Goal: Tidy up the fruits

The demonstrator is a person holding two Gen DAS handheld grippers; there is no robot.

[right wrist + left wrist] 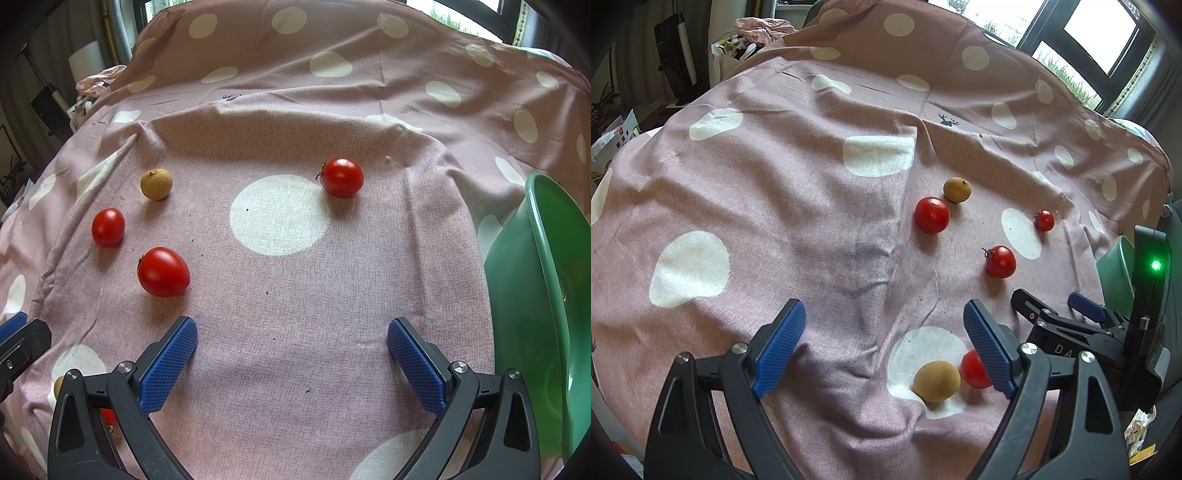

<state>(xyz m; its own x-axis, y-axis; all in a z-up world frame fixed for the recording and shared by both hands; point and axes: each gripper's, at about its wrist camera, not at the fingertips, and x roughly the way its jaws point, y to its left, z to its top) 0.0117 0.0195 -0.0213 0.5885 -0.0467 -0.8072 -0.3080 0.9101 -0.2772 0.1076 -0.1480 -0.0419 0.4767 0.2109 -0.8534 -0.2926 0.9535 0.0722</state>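
Observation:
Several red cherry tomatoes and two brown longans lie on a pink cloth with white dots. My left gripper (884, 308) hangs open over the cloth. A longan (936, 380) and a tomato (975, 369) lie on the cloth by its right finger, and the pads touch neither. Farther off lie a tomato (932, 215), a second longan (957, 189) and two stemmed tomatoes (1000, 261) (1044, 220). My right gripper (291, 326) is open with bare cloth between its fingers. Ahead of it are a large tomato (163, 272), a smaller tomato (108, 227), the longan (156, 184) and a stemmed tomato (342, 177).
A green plastic bowl (535, 258) stands at the cloth's right edge, close to the right gripper; its rim (1115, 269) shows in the left wrist view too. The cloth is creased and rises at the back. Clutter and a window lie beyond it.

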